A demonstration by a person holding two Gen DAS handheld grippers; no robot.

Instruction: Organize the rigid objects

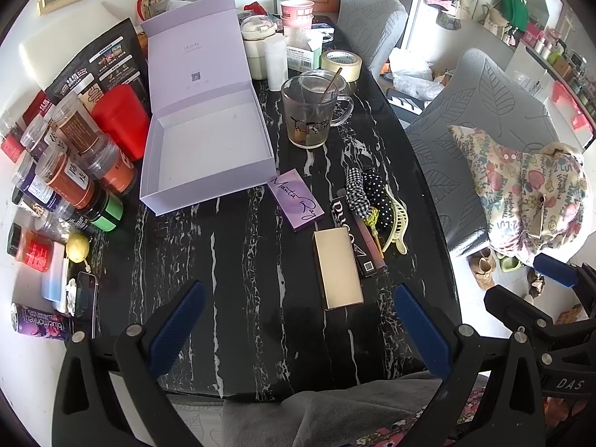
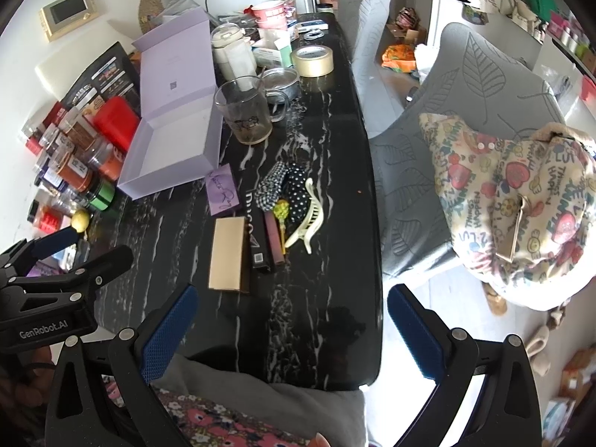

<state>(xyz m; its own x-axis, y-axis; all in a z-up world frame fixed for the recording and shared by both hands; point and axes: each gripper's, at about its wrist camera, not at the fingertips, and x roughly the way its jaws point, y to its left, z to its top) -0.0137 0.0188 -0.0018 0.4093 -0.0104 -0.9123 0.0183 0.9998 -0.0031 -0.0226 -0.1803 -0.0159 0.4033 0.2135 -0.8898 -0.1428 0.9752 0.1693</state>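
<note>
Hovering: both grippers are held above the near edge of the black marble table (image 1: 260, 260), with nothing between their fingers.
Left gripper: the left gripper (image 1: 298, 329) is seen with its blue-padded fingers (image 1: 178, 329) spread wide; the bare tabletop shows between them.
Right gripper: the right gripper (image 2: 290, 329) is likewise held with fingers spread wide, over the table's near right corner.
Lilac box: an open lilac box (image 1: 208, 149) is placed on the far left of the table, its lid raised behind it and its inside bare.
Purple case: a flat purple case (image 1: 296, 201) with script lettering lies just beside the box's near right corner.
Gold case: a gold rectangular case (image 1: 337, 268) lies nearest the grippers, right of centre, touching a black carton (image 1: 354, 234) on its right.
Further right: a brown stick (image 2: 273, 240), a cream hair claw (image 2: 307, 223) and dotted and checked fabric scrunchies (image 2: 283, 186) are grouped together.
Glass mug: a glass mug (image 1: 311, 111) with a stirrer stands far of these, right of the box.
Tape: a roll of tape (image 1: 341, 64) lies beyond the mug.
Left edge: spice jars (image 1: 74, 171) and a red tin (image 1: 121, 119) are crowded left of the box.
Right: grey leaf-patterned chairs (image 1: 480, 119) stand beside the table.
</note>
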